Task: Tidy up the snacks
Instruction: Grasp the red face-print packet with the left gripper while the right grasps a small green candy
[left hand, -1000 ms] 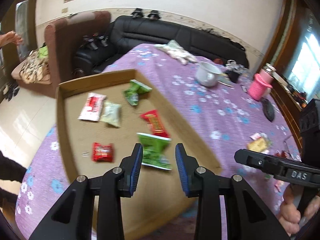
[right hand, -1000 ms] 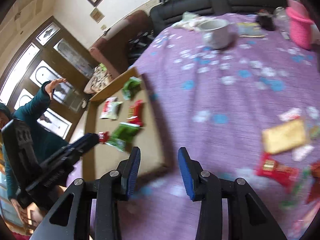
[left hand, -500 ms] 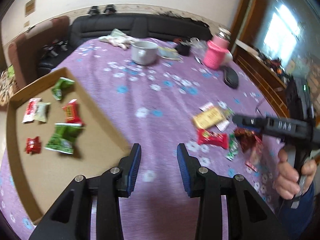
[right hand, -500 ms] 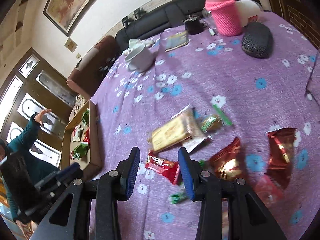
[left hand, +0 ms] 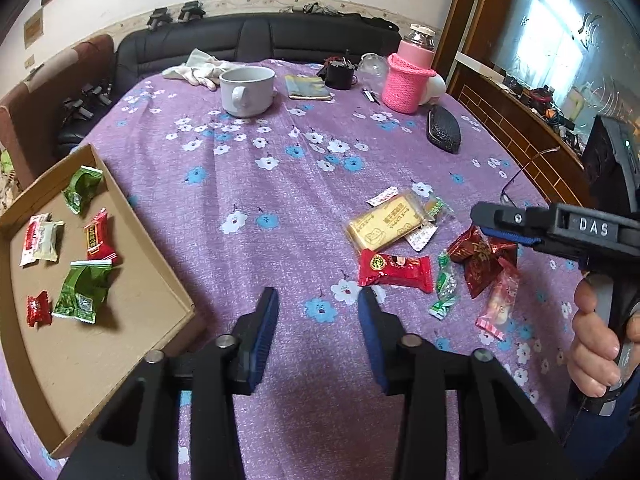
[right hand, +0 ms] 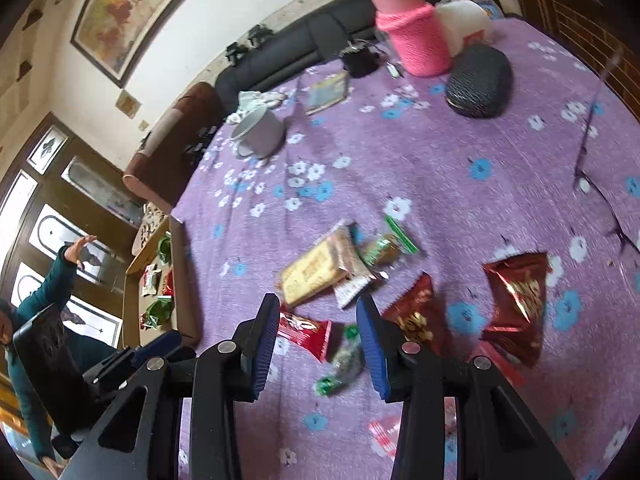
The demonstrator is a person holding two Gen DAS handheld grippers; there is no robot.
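Note:
A cardboard tray (left hand: pixel 168 280) at the left holds several wrapped snacks, green, red and white. Loose snacks lie on the purple cloth to its right: a yellow biscuit pack (left hand: pixel 386 226), a red wrapped snack (left hand: pixel 394 270), a green candy (left hand: pixel 444 288) and dark red packets (left hand: pixel 480 260). My left gripper (left hand: pixel 317 304) hovers over bare cloth just left of the red snack, its jaws opening with nothing between them. My right gripper (right hand: pixel 317 312) stands open above the red wrapped snack (right hand: pixel 306 330) and the green candy (right hand: pixel 344 364), touching neither. From the side, the right gripper (left hand: pixel 486 222) hangs over the dark red packets.
At the far end of the table stand a white mug (left hand: pixel 248 90), a pink knitted bottle (left hand: pixel 408 80), a black case (left hand: pixel 442 134), a booklet (left hand: pixel 308 88) and white gloves (left hand: pixel 196 72). Eyeglasses (right hand: pixel 592 184) lie at the right. A person in a teal sleeve (right hand: pixel 44 284) is beyond the tray.
Both grippers have swung from over the tray to the loose snack pile on the right. The left jaws stand slightly wider; the right jaws are unchanged.

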